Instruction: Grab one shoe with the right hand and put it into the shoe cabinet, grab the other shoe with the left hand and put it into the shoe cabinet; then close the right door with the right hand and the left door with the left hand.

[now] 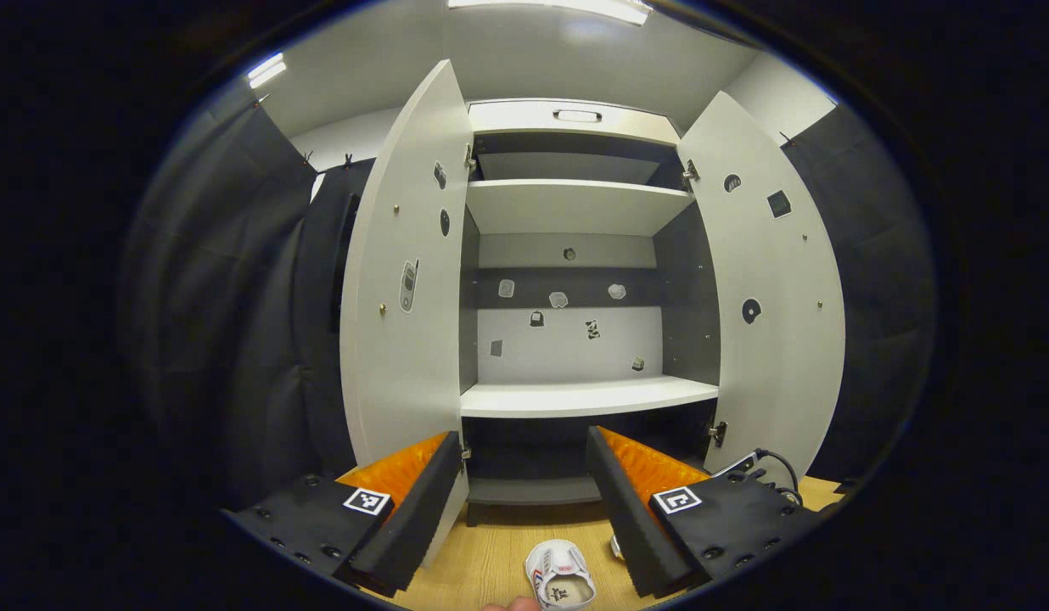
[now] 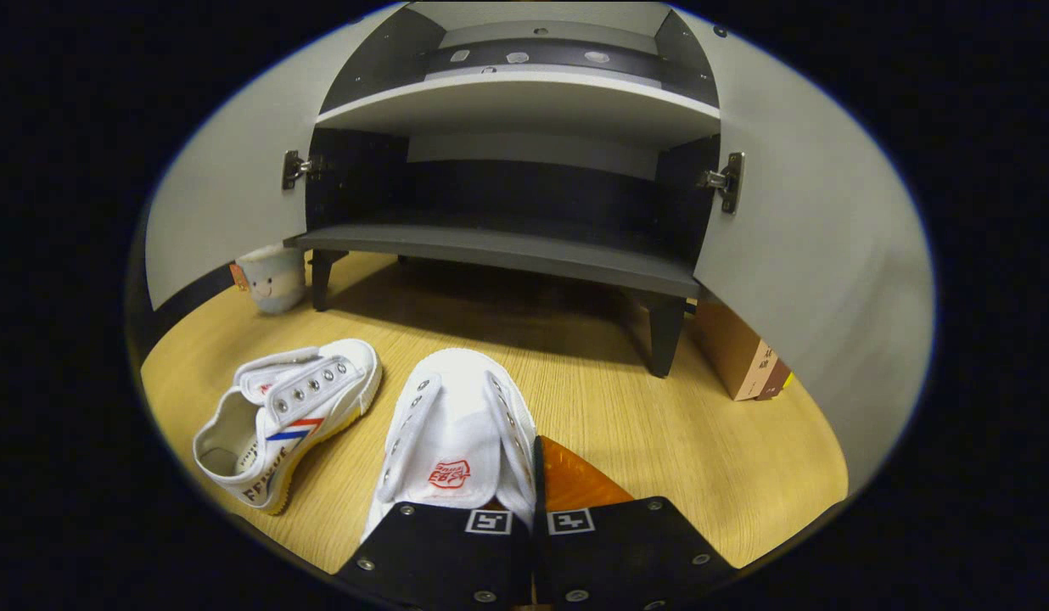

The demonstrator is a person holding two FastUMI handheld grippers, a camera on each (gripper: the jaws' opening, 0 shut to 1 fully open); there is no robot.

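Observation:
Two white canvas shoes lie on the wooden floor in front of the open shoe cabinet (image 2: 507,250). In the right gripper view, my right gripper (image 2: 535,450) is shut on the side wall of the nearer shoe (image 2: 457,424), whose toe points at the cabinet. The other shoe (image 2: 287,416), with red and blue stripes, lies apart to its left, tilted on its side. In the left gripper view, my left gripper (image 1: 522,434) is open and holds nothing, facing the cabinet's shelves (image 1: 588,396). A white shoe (image 1: 560,575) shows low between its fingers.
Both cabinet doors stand wide open, the left door (image 1: 406,280) and the right door (image 1: 771,288). A small pale cup (image 2: 272,278) sits by the cabinet's left leg. A brown box (image 2: 741,352) stands behind the right door. A black cable (image 1: 771,462) hangs at the right.

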